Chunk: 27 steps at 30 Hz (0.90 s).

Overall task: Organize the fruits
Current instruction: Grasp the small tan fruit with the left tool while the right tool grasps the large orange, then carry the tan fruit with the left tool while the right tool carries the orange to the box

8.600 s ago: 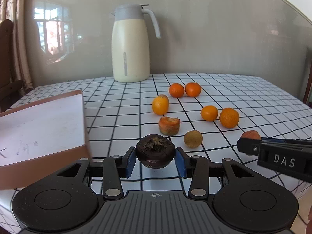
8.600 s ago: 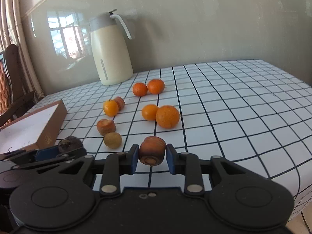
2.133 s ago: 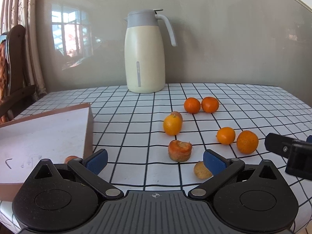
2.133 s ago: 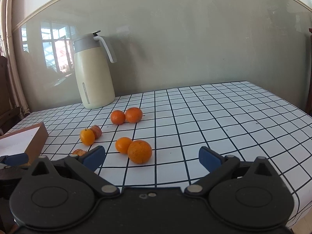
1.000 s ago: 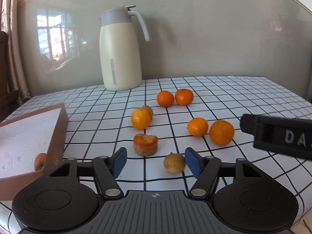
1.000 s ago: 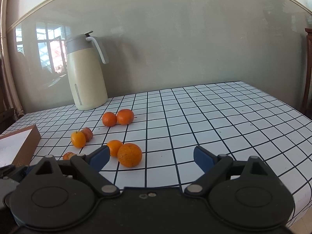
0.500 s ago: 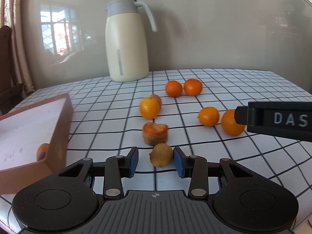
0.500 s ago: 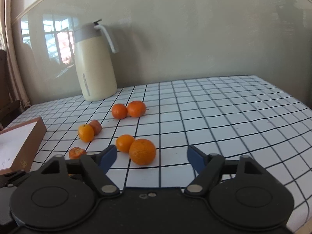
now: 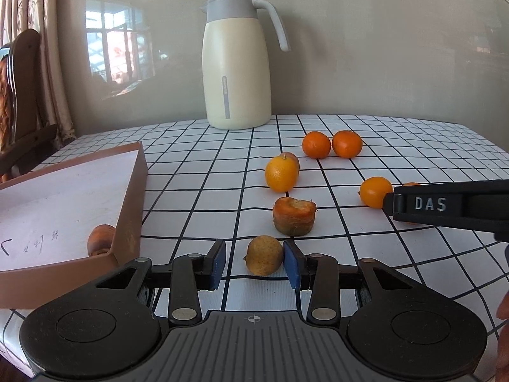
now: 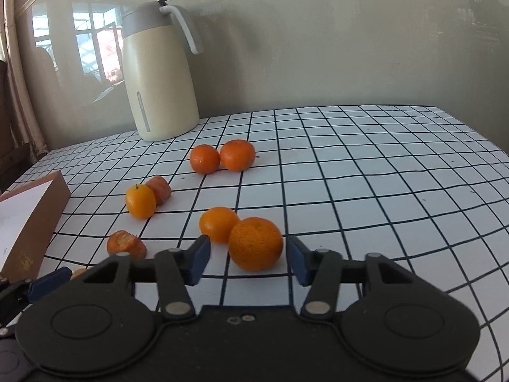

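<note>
On the bench (image 9: 397, 133), covered with a white cloth of black grid lines, the left hand-held gripper (image 9: 254, 264) sits low with a small brownish-yellow fruit (image 9: 264, 255) between its blue pads; the right-side pad touches the fruit while a gap shows at the other pad, so the jaws are narrowed around it without pinching it from both sides. Just beyond that fruit stands a cut orange-brown fruit (image 9: 294, 215) with its rough top up, and farther back a yellow-orange citrus (image 9: 282, 173) rests against a reddish piece behind it. Two tangerines (image 9: 332, 144) lie touching each other nearer the cream jug (image 9: 237, 63), which stands upright at the far edge by the wall. To the left lies a shallow brown box (image 9: 127, 210) with a white floor, and one orange-brown fruit (image 9: 100, 238) lies inside it against the near right wall. The right hand-held gripper (image 10: 248, 261) is closing, its jaws set on either side of a large rough-skinned orange (image 10: 256, 243) that rests on the bench; neither pad presses on it yet, with a sliver of space at each side. A smaller smooth orange (image 10: 218, 223) touches that orange from behind and to the left. In the left wrist view the right gripper's dark finger crosses in from the right, partly covering the large orange.
</note>
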Tool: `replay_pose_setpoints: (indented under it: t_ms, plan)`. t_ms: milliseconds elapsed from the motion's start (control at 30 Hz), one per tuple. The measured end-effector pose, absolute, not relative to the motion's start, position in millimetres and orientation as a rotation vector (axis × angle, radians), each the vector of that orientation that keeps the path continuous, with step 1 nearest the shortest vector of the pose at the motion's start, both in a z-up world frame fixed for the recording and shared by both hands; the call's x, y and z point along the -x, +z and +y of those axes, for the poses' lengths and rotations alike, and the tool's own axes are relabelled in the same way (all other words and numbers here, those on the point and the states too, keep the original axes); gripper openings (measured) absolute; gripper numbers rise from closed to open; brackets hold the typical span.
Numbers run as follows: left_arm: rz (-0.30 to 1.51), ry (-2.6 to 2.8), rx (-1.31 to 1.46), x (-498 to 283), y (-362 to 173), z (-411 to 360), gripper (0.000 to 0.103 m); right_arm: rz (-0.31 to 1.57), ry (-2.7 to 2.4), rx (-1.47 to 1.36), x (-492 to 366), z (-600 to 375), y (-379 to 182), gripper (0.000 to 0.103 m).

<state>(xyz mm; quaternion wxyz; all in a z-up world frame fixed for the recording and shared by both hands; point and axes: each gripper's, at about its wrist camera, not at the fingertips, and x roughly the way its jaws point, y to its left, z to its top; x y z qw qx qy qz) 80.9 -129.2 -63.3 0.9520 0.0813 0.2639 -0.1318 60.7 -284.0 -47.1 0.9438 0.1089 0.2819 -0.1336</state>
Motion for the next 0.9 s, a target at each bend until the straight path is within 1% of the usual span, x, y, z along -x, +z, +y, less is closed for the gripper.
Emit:
replay_pose_setpoints:
  t_ms: [33, 67, 467, 533, 600, 900]
  plan:
    - [0.537, -0.27, -0.163, -80.6, -63.2, -128.5, 0.04, 0.574, -0.272, -0.222, -60.3, -283.6, -46.7, 0.031]
    - [0.537, -0.271, -0.161, -80.4, -63.3, -128.0, 0.04, 0.577, -0.268, -0.222, -61.0, -283.6, -46.2, 0.029]
    - [0.51, -0.297, -0.188, -70.7, -64.9, -135.2, 0.04, 0.578, -0.234, -0.212, -38.4, -279.5, -44.1, 0.03]
    - [0.505, -0.303, -0.193, -68.9, -65.0, -136.3, 0.036, 0.578, -0.231, -0.218, -37.0, -280.5, -44.5, 0.031]
    - [0.498, -0.317, -0.207, -67.1, -65.1, -139.0, 0.027, 0.576, -0.228, -0.222, -36.9, -281.0, -44.3, 0.03]
    - [0.488, -0.328, -0.222, -65.6, -65.0, -141.7, 0.026, 0.572, -0.227, -0.238, -33.6, -280.9, -43.8, 0.028]
